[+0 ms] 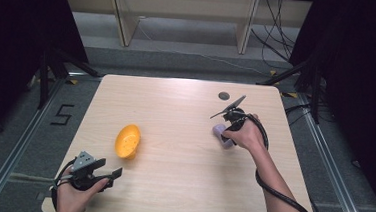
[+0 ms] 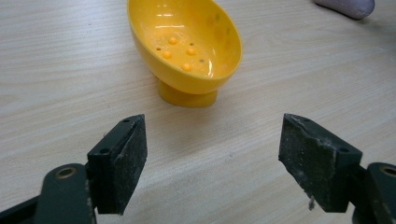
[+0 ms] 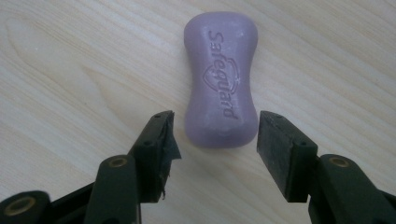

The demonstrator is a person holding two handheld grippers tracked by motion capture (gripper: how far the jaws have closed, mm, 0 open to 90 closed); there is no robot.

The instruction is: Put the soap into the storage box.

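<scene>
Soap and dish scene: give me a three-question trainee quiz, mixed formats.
1. True or false: the right gripper is clamped on the purple soap bar.
2. What stands ahead of the left gripper? A) yellow soap dish B) blue mug C) green sponge
3. Fill in: the soap bar lies flat on the wooden ____.

Key
1. False: both pads stand apart from the bar's near end.
2. A: the yellow soap dish, tilted on its foot.
3. table.
</scene>
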